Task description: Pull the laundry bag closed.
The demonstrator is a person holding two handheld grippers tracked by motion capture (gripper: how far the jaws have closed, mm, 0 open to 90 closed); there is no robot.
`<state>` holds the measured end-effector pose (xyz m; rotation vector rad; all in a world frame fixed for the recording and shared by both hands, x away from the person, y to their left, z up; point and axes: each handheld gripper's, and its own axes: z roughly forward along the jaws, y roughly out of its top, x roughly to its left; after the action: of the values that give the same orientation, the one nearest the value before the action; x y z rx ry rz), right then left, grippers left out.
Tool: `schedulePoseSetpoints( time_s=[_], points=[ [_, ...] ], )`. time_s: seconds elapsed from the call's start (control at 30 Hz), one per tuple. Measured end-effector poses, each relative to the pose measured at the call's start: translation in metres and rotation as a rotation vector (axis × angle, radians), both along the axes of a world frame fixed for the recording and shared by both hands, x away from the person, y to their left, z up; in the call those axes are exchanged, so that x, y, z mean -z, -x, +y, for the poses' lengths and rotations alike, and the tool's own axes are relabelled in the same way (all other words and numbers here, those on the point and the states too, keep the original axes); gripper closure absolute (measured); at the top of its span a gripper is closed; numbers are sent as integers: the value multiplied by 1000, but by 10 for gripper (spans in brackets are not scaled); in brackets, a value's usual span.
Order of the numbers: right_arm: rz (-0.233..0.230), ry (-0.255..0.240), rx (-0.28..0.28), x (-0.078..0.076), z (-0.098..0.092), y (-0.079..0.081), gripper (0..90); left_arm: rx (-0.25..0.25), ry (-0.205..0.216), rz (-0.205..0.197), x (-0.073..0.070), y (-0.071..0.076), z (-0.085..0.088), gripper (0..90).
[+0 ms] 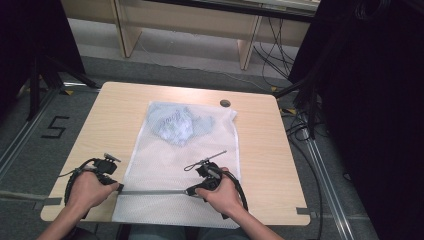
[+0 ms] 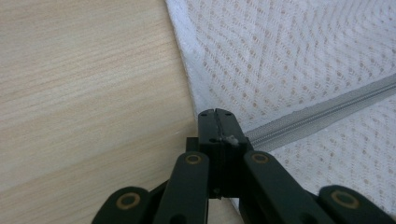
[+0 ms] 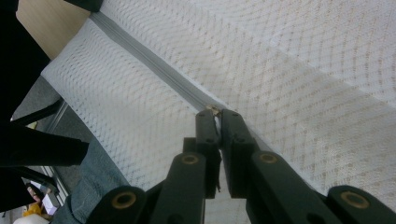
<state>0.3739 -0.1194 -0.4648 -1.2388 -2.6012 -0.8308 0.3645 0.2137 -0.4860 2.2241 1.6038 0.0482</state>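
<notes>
White mesh bag point(image 1: 175, 165) (zipper point(image 1: 155, 192)) — flat

High view overhead, looking forward-down; both claw views close — share zipper point(image 1: 155, 191).

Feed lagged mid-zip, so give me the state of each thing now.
Mesh laundry bag: flat on table, near end overhanging.
Zipper: closed between the grippers.
Clothes: bunched inside, far end.
Left hand-held gripper: shut on zipper end.
Right hand-held gripper: shut on zipper pull.

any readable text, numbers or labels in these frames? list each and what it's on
"5": black numeral on the grey floor, left of the table.
Purple script on the garment inside the mesh laundry bag: too blurred to read.
</notes>
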Motion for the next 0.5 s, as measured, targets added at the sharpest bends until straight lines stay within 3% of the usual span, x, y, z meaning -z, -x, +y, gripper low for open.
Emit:
schedulePoseSetpoints(
  time_s=[0.1,0.13,0.23,0.27,0.3,0.33,0.43,0.47,0.5],
  points=[
    [11,2,10,-1,0,1,871,-1,1,0,0,0,0,899],
    [49,-29,49,-3,3,3,871,-1,0,-1,0,0,0,899],
    [52,-31,52,-3,2,3,871,-2,2,0,0,0,0,899],
    [34,-25,49,-3,1,2,871,-2,2,-1,0,0,0,899],
    [46,-7,60,-3,1,3,871,-1,1,-1,0,0,0,899],
    [48,-27,52,-4,1,3,871,-1,2,-1,0,0,0,899],
    [40,-30,49,-3,0,2,871,-1,1,0,0,0,0,899],
    [41,-10,57,-3,-2,2,871,-1,1,0,0,0,0,899],
    [37,-26,53,-3,-1,2,871,-1,1,-1,0,0,0,899]
  ],
)
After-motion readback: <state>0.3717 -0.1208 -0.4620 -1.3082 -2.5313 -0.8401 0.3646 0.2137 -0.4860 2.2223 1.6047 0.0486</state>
